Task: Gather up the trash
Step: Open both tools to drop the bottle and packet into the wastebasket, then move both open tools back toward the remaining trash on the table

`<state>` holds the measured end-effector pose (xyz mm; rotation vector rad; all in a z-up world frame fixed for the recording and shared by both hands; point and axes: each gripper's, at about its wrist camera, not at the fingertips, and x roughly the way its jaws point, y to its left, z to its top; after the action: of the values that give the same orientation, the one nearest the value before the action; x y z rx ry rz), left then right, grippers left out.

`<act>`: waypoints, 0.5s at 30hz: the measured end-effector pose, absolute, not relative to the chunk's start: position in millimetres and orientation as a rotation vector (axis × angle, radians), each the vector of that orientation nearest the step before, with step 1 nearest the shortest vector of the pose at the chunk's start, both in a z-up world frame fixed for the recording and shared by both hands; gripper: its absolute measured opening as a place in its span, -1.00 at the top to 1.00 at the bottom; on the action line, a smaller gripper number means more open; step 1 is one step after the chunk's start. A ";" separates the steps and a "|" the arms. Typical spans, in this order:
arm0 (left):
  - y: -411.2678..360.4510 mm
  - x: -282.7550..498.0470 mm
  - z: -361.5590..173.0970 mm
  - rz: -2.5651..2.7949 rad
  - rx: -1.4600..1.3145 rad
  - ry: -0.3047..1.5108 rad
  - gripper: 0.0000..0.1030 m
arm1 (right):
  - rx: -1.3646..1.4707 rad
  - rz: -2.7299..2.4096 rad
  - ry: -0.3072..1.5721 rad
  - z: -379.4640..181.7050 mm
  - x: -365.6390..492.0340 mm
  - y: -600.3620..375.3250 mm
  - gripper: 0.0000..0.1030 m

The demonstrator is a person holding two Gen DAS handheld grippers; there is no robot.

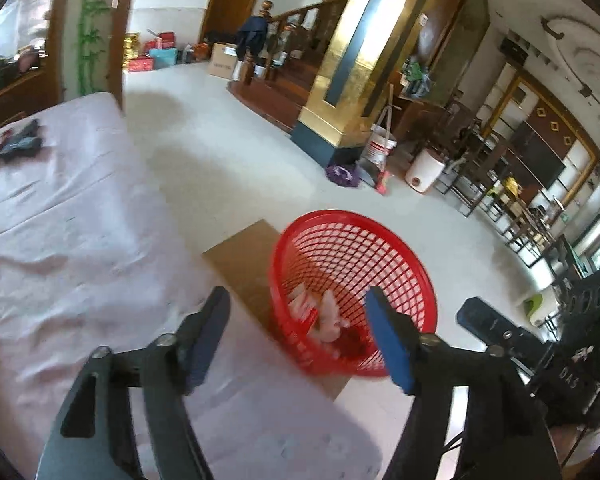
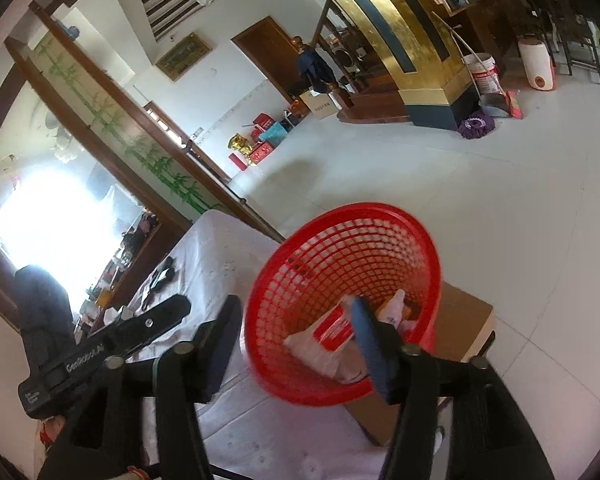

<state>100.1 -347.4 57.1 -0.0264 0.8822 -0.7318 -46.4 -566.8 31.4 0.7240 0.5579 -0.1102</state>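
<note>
Pale tiled floor across the room, with a gold-clad pillar in the upper centre of the left wrist view and a table under a pale wrinkled cloth filling the left half.

Red mesh basket: lower centre-right of the left wrist view, lower centre of the right wrist view. Seated on a brown cardboard box just beside the table edge. Mouth tilted toward both cameras, long axis running away from the lens and slightly up-frame.

Contents: crumpled white wrappers and a red-and-white packet at the basket bottom. Exact count not readable; at least two pieces, overlapping and blurred.

Left gripper: jaws wide, nothing between the pads. Basket directly ahead and below, its right finger overlapping the basket rim in frame; contact not determinable.

Right gripper: jaws partly spread, empty. Right finger overlapping the basket interior, left finger outside the rim over the cloth. Appears slightly the nearer of the two, though both are close.

Counts: one basket, one box, two grippers, both empty. Dark items on the far cloth, upper left of the left wrist view, well apart from the basket; number and kind not determinable.

Judgement: drop-off stage apparently complete; next pickup likely lies back toward the table.
</note>
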 end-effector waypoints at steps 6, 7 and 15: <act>-300.0 66.0 69.5 -0.663 -0.015 0.851 -0.42 | 0.655 -0.069 0.544 59.1 -64.9 -515.2 -0.47; -289.3 61.4 72.0 -0.646 -0.031 0.845 -0.45 | 0.646 -0.066 0.545 61.4 -66.4 -509.7 -0.48; -235.3 41.0 91.6 -0.575 -0.040 0.765 -0.68 | 0.562 -0.033 0.558 84.1 -73.3 -458.7 -0.61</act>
<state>41.0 -235.3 91.6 -0.0397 0.7650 -0.5749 -73.3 -458.7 84.1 0.5621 0.5582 -0.0326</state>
